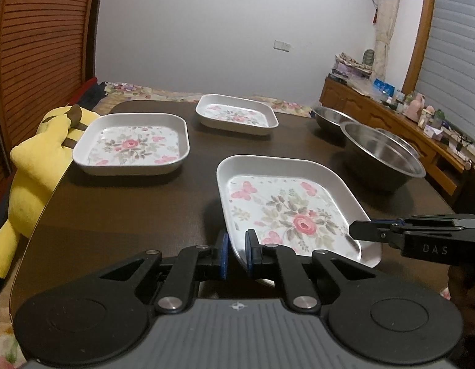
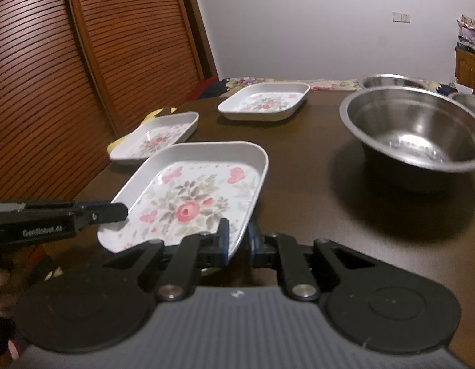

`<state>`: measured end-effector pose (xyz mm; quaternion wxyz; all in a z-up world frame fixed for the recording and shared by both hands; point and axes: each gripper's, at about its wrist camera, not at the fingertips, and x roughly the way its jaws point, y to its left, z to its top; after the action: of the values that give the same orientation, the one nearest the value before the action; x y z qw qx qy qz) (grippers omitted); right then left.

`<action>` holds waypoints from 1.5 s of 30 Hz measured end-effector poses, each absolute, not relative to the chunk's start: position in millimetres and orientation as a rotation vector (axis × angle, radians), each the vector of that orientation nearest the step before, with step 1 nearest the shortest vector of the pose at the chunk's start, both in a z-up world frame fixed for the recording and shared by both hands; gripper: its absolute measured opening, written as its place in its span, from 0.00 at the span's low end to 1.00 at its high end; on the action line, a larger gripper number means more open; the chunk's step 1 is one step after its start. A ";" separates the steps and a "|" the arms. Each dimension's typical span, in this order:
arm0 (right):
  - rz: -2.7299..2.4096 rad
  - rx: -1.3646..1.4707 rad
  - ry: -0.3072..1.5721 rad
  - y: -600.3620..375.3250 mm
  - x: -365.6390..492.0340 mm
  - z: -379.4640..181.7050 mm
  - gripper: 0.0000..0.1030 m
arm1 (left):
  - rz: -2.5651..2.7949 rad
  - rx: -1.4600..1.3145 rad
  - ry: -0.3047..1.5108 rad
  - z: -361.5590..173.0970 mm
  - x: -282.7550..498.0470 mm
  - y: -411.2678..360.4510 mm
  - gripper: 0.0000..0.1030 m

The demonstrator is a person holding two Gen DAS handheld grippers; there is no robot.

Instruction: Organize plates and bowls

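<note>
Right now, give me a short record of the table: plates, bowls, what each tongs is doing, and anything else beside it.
plates: three floral square plates; nearest plate raised at its near edge, two more flat on the table
bowls: steel bowls at the right, largest nearest
left tongs: shut on the nearest plate's left rim
right tongs: shut on its right rim
beside table: yellow plush toy

3 glossy floral plates look plastic; shiny metal bowls; smooth dark wood table; plush yellow toy.
</note>
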<state>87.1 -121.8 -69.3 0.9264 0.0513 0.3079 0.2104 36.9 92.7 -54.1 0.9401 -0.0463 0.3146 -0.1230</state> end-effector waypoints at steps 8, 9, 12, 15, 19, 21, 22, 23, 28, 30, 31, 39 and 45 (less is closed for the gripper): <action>0.432 0.110 0.640 -125.4 79.5 -70.4 0.14 | -0.258 -0.076 0.662 -60.3 30.1 88.9 0.12; 0.432 0.108 0.642 -125.1 79.5 -70.5 0.14 | -0.256 -0.075 0.667 -61.8 30.3 88.7 0.12; 0.431 0.101 0.644 -123.2 76.8 -70.6 0.15 | -0.255 -0.074 0.674 -63.9 29.4 87.8 0.12; 0.432 0.104 0.649 -123.1 76.2 -71.6 0.15 | -0.256 -0.078 0.677 -64.8 30.4 89.1 0.12; 0.432 0.118 0.670 -122.8 78.3 -75.2 0.15 | -0.254 -0.085 0.675 -65.4 30.5 90.3 0.12; 0.431 0.119 0.668 -121.4 78.4 -75.0 0.15 | -0.252 -0.082 0.676 -65.5 30.3 89.9 0.12; 0.429 0.118 0.666 -120.7 78.1 -75.2 0.15 | -0.252 -0.079 0.675 -65.4 30.3 89.9 0.12; 0.429 0.116 0.664 -120.3 77.9 -75.3 0.15 | -0.252 -0.080 0.675 -65.6 30.4 90.2 0.12; 0.431 0.125 0.661 -121.7 77.0 -77.1 0.15 | -0.253 -0.087 0.676 -66.6 30.3 89.3 0.12; 0.429 0.118 0.657 -122.4 76.0 -77.5 0.15 | -0.253 -0.089 0.676 -66.6 30.4 89.4 0.12; 0.426 0.114 0.654 -121.7 75.8 -77.6 0.15 | -0.252 -0.090 0.676 -66.6 31.0 89.0 0.12; 0.404 0.108 0.628 -125.0 73.1 -75.2 0.16 | -0.235 -0.087 0.662 -61.8 35.5 90.6 0.19; 0.386 0.101 0.577 -134.9 76.7 -56.6 0.29 | -0.231 -0.080 0.614 -42.5 41.4 99.5 0.36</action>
<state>76.7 -134.9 -56.6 0.9391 0.0495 0.2826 0.1889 41.4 99.5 -42.5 0.9459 -0.0392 0.3014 -0.1137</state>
